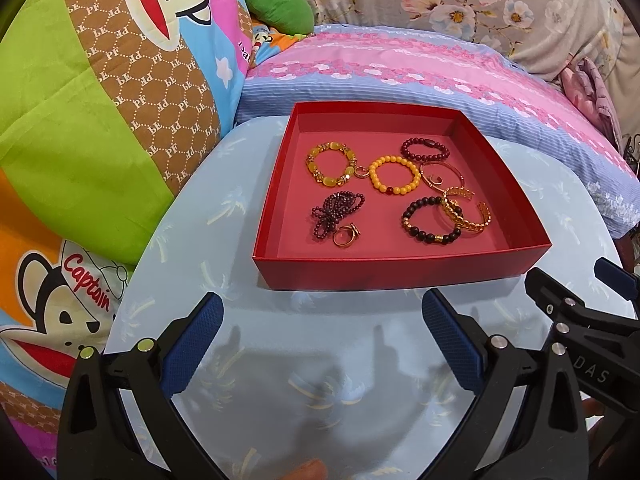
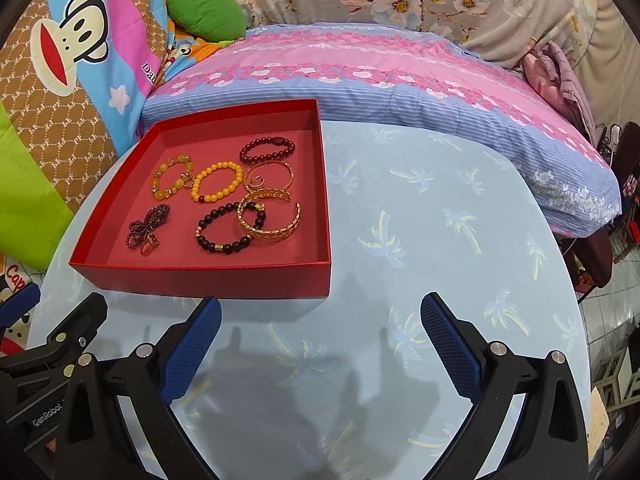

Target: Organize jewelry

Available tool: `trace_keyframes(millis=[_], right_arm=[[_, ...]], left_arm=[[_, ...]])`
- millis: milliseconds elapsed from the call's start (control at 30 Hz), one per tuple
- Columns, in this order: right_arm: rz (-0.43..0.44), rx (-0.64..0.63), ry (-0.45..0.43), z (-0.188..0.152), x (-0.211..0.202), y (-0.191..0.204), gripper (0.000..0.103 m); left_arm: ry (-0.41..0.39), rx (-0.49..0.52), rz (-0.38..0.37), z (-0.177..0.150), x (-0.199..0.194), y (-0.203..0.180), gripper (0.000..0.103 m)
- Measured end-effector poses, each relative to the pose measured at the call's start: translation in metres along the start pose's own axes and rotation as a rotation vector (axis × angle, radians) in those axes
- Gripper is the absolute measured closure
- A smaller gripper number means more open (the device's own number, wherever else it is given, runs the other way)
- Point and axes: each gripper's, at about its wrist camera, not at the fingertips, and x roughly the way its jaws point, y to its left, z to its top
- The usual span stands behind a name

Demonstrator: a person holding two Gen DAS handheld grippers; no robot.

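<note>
A shallow red box (image 1: pixel 400 270) (image 2: pixel 208 278) stands on a round light-blue table. It holds several bracelets and rings: a yellow bead bracelet (image 1: pixel 394 175) (image 2: pixel 218 182), an amber bracelet (image 1: pixel 331 163), a dark red one (image 1: pixel 425 149) (image 2: pixel 267 148), a black bead one (image 1: pixel 430 220) (image 2: pixel 228 226), gold cuffs (image 1: pixel 466 210) (image 2: pixel 270 216), a dark bead bundle (image 1: pixel 334 214) and a gold ring (image 1: pixel 346 236). My left gripper (image 1: pixel 322 332) is open and empty, just in front of the box. My right gripper (image 2: pixel 320 332) is open and empty, in front of the box's right corner.
The table (image 1: pixel 320 380) (image 2: pixel 420 220) has a palm-tree cloth. Behind it lie a pink and blue pillow (image 1: pixel 400 68), cartoon monkey bedding (image 1: pixel 100 100) on the left and a green cushion (image 1: pixel 276 4). The right gripper's body (image 1: pixel 580 320) shows in the left wrist view.
</note>
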Motion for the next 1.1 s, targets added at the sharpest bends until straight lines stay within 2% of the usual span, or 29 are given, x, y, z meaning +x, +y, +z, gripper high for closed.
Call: trace_keyframes(millis=[1100], right_arm=[[-0.004, 0.005, 0.006, -0.0041, 0.0, -0.0062, 0.007]], left_arm=[[0.001, 0.001, 0.004, -0.0025, -0.0007, 0.0, 0.008]])
